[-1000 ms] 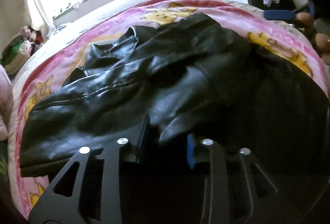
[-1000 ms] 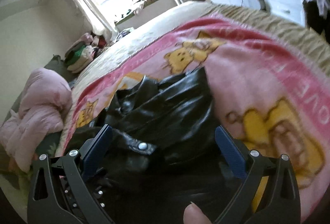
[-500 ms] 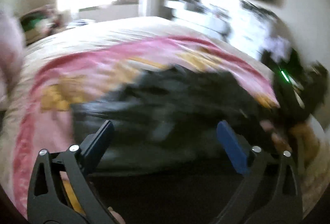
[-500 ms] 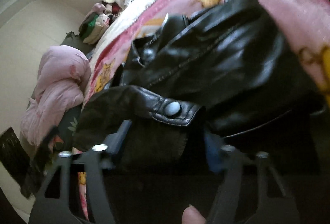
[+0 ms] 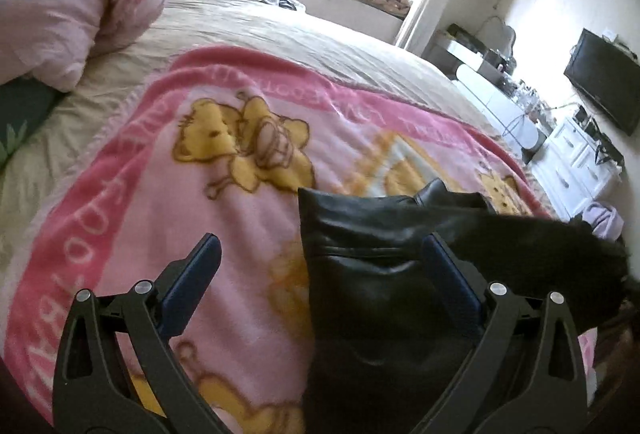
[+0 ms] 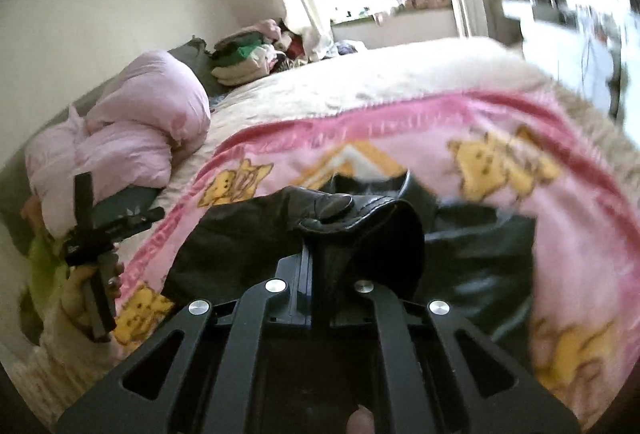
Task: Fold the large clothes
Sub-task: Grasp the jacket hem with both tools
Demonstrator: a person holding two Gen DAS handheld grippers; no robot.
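Left wrist view: left gripper (image 5: 320, 262) spread wide w/ nothing pinched, hovering over the black leather jacket (image 5: 384, 274), which lies on the pink blanket (image 5: 224, 170) at near right, prob. lining up a grab. Right wrist view: right gripper (image 6: 310, 270) clamped tight on the jacket's snap-tab cuff (image 6: 344, 210), lifted off the blanket so that part can be folded over.

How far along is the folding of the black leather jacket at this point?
Done: the black leather jacket lies on the pink blanket, one straight edge already folded. In hand: the right gripper is shut on a jacket tab with a snap, lifting it; the left gripper is open, holding nothing. Left: the rest still looks bunched, so more folds and smoothing are likely needed.
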